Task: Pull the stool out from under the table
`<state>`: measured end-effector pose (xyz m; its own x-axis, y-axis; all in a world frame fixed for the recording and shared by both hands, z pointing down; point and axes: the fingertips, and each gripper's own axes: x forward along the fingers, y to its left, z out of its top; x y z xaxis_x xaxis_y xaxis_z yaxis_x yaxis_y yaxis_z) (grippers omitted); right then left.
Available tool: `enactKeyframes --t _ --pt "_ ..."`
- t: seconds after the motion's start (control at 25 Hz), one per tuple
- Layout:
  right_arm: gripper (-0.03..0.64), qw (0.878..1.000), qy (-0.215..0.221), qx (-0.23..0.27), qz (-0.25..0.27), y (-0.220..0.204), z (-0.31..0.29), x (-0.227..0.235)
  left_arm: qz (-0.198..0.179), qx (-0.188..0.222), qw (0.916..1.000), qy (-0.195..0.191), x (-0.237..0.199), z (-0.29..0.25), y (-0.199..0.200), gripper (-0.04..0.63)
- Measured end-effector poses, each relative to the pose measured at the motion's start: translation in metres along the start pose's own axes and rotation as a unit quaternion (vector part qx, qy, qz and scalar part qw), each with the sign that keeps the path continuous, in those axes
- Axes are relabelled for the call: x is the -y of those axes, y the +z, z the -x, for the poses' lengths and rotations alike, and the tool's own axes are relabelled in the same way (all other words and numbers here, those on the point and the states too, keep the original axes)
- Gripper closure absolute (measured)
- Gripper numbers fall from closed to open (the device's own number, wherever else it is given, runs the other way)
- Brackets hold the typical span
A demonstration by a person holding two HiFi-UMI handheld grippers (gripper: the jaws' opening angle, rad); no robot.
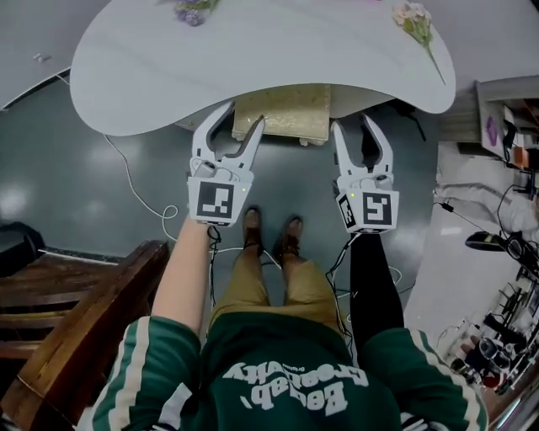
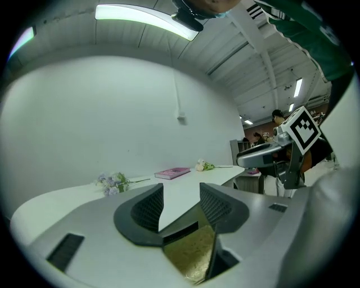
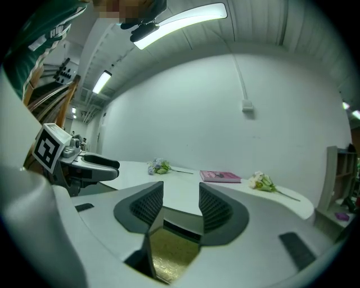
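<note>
Under table point(image 1: 253, 50), stool point(image 1: 286, 114), left claw point(image 1: 243, 115), right claw point(image 1: 353, 124) spread, shirt print point(image 1: 295, 385) unreadable.

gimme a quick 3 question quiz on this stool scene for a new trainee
1. True or false: the stool already stands clear of the table.
2. What lies on the table between the purple flowers and the pale flowers? A) a pink book B) a mug C) a laptop
3. In one word, how do the fingers of the left gripper and the right gripper stand?

Key:
1. False. Its seat sits partly under the tabletop.
2. A
3. Open. Neither gripper grips anything.
</note>
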<state>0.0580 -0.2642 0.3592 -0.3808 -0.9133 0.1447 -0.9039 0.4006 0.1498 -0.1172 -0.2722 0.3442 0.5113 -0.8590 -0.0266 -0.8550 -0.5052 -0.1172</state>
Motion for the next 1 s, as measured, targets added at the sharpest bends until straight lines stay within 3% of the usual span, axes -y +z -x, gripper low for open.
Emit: enactKeyframes --t 0.36,0.64,1.0 --pt "0.385 0.999 0.003 -0.035 -0.022 -0.102 -0.006 -0.007 0.032 -0.050 0.9982 0.010 0.011 0.002 -0.113 0.382" --pt "0.368 0.998 0.010 -0.041 -0.049 -0.196 -0.001 0.010 0.023 -0.089 0.9955 0.024 0.031 -0.004 -0.201 0.373" --pt "0.344 0.997 -0.004 -0.058 -0.047 -0.286 -0.006 0.051 0.009 -0.099 0.9948 0.024 0.044 -0.029 -0.273 0.346"
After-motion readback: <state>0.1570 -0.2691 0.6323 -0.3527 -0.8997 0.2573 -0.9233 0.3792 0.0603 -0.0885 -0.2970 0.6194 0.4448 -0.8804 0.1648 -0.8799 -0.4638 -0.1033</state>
